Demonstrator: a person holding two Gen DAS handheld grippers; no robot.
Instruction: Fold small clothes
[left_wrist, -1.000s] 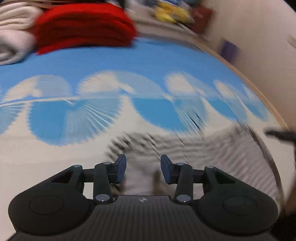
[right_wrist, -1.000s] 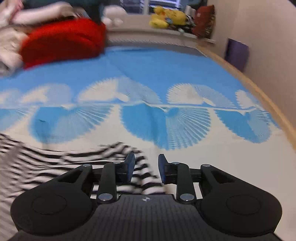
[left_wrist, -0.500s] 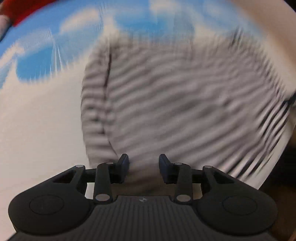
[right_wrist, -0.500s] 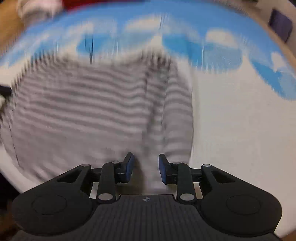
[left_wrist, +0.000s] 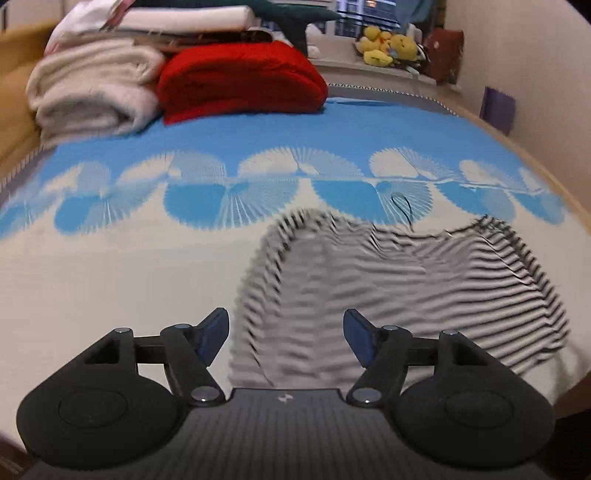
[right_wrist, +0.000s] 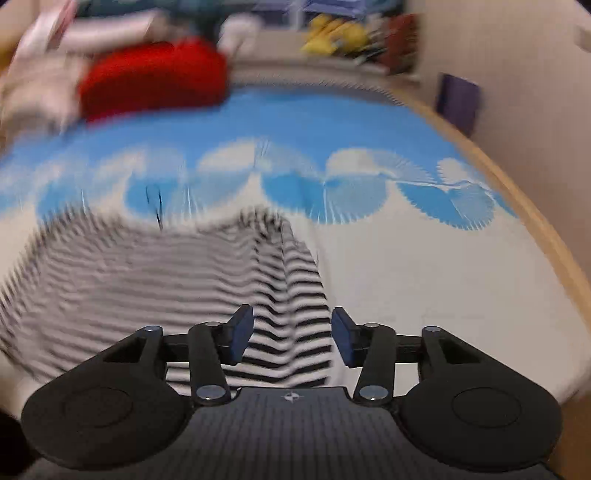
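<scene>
Left wrist view showed your left gripper (left_wrist: 284, 334) with its blue pads standing well apart, its jaws having just been opening, and nothing pinched between them; the striped garment (left_wrist: 399, 288) lay beyond and partly under the gap, spread on the pale near part of the bedspread (left_wrist: 110, 266), just short of the blue fan pattern. At far left of that frame sat a rolled cream blanket (left_wrist: 92, 88), then a folded red blanket (left_wrist: 240, 81) touching it, then yellow soft toys (left_wrist: 384, 46) on the ledge by the wall. Right wrist view, more blurred, showed your right gripper (right_wrist: 291, 339) also parted, its jaws likewise having just been opening, with a narrow striped strip, likely a sleeve or a folded side, running between the pads but not squeezed by them. The garment's body filled the left half of that frame, the bare spread the right, and the wooden bed edge (right_wrist: 535, 221) curved along the far right. You appeared to have let go of the cloth on both sides. It looked light, thin and limp, with ripples near its far edge, so it would sag and slide rather than hold a crease. You would likely do best pinching it at a hem or corner, one gripper to each side, taking both layers.
</scene>
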